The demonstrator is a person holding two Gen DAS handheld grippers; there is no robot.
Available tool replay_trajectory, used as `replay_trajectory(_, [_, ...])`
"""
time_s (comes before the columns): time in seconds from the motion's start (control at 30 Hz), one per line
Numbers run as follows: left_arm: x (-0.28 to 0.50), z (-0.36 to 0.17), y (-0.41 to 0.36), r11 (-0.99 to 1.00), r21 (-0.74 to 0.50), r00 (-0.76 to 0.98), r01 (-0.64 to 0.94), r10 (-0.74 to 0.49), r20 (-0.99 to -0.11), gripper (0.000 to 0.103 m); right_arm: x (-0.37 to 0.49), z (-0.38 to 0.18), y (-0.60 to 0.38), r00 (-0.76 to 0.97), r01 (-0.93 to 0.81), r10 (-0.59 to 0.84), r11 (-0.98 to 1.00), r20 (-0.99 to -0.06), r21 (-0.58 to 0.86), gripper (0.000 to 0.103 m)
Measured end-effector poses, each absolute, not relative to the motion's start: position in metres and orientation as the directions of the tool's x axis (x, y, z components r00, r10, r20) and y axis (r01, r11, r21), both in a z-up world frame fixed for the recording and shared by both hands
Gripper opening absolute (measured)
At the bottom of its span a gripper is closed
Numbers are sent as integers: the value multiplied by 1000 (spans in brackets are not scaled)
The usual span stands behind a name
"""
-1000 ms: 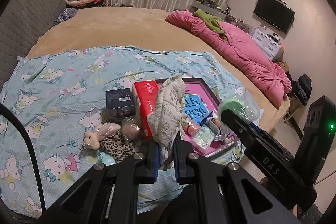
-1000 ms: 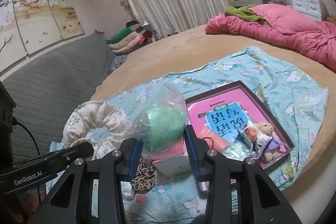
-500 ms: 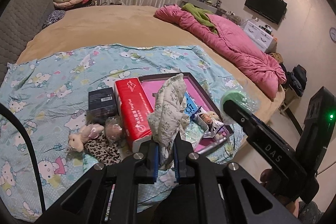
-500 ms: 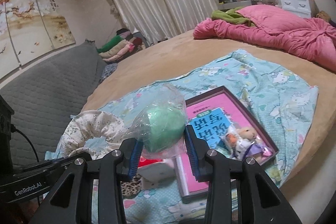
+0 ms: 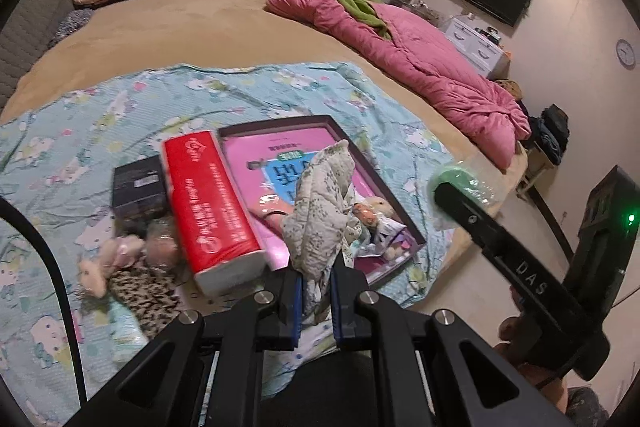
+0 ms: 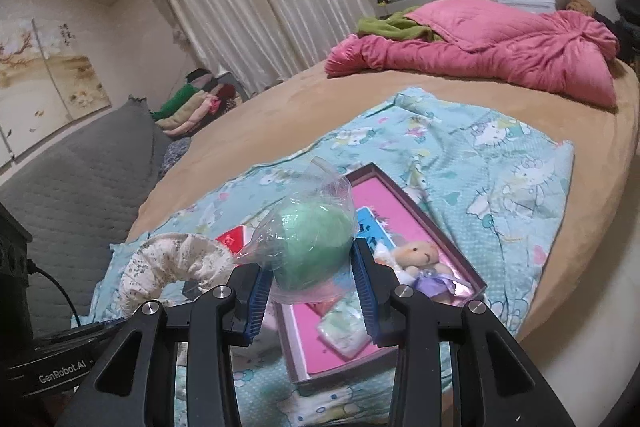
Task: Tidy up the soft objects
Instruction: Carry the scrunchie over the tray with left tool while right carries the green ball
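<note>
My left gripper (image 5: 316, 291) clamps a floral quilted fabric ring (image 5: 320, 203), its loop standing up. My right gripper (image 6: 312, 287) grips a green soft ball in clear plastic wrap (image 6: 312, 247). The shallow pink-lined tray (image 6: 432, 223) lies ahead and below both, nearer my right.

Counted from my fingers: one floral cloth ring (image 5: 320, 203), one green ball in plastic wrap (image 6: 310, 249), one red tissue pack (image 5: 210, 207), one black box (image 5: 138, 185), one pink tray (image 5: 400, 215), two small plush toys (image 5: 106, 263) (image 6: 420, 255).
</note>
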State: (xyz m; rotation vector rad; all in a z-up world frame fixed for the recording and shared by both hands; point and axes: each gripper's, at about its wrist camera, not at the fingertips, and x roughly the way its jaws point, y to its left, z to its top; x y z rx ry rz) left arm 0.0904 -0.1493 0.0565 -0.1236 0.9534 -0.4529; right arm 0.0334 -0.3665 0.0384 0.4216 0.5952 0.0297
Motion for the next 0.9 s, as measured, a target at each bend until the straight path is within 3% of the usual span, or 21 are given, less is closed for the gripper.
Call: replay_trajectory(0.9, [165, -30, -209, 902, -286, 311, 324, -387, -868, 12, 53, -7, -378, 733, 153, 132, 924, -667, 351, 40])
